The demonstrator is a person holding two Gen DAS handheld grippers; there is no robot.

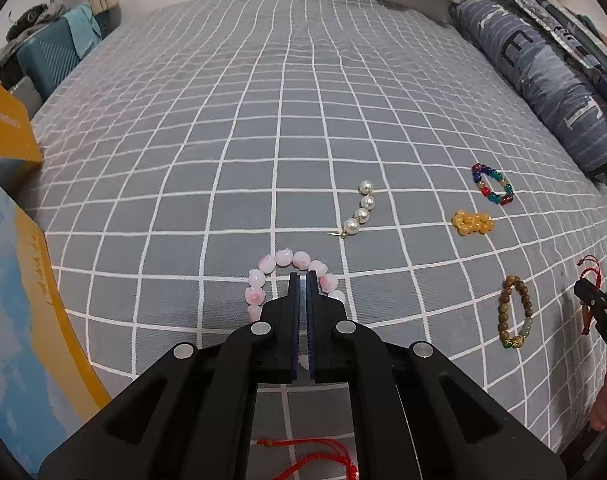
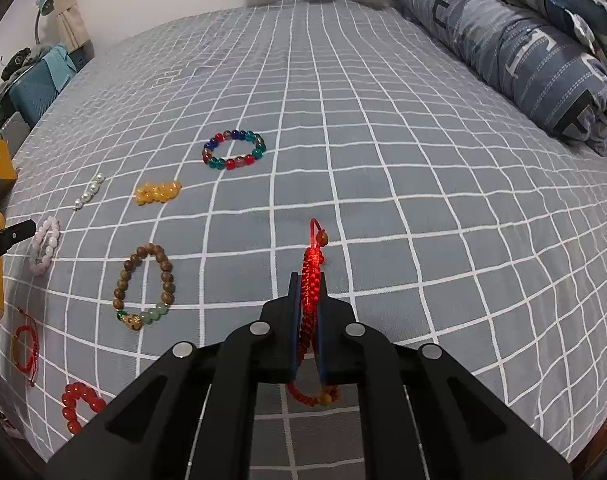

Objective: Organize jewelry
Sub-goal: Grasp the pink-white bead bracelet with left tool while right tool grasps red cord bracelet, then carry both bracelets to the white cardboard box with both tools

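Both grippers clamped on bracelets over a grey bed sheet [image 1: 231,128] w/ white grid lines.

Left wrist view, L to R: glossy yellow-and-blue cardboard box [image 1: 19,280] at 9 o'clock; left gripper [image 1: 302,280] shut tight on the pink round-bead bracelet [image 1: 263,276]; pearl strand [image 1: 361,210] at 1 o'clock; amber bead cluster [image 1: 472,222], multicolour glass-bead bracelet [image 1: 493,184], brown wooden-bead bracelet [image 1: 515,312] at 2–3. Blue striped quilt roll [image 1: 543,76] along R edge. Right view: right gripper [image 2: 308,280] pinches the red braided cord bracelet [image 2: 312,264], cord upright betw. fingers, wooden bead dangling below.
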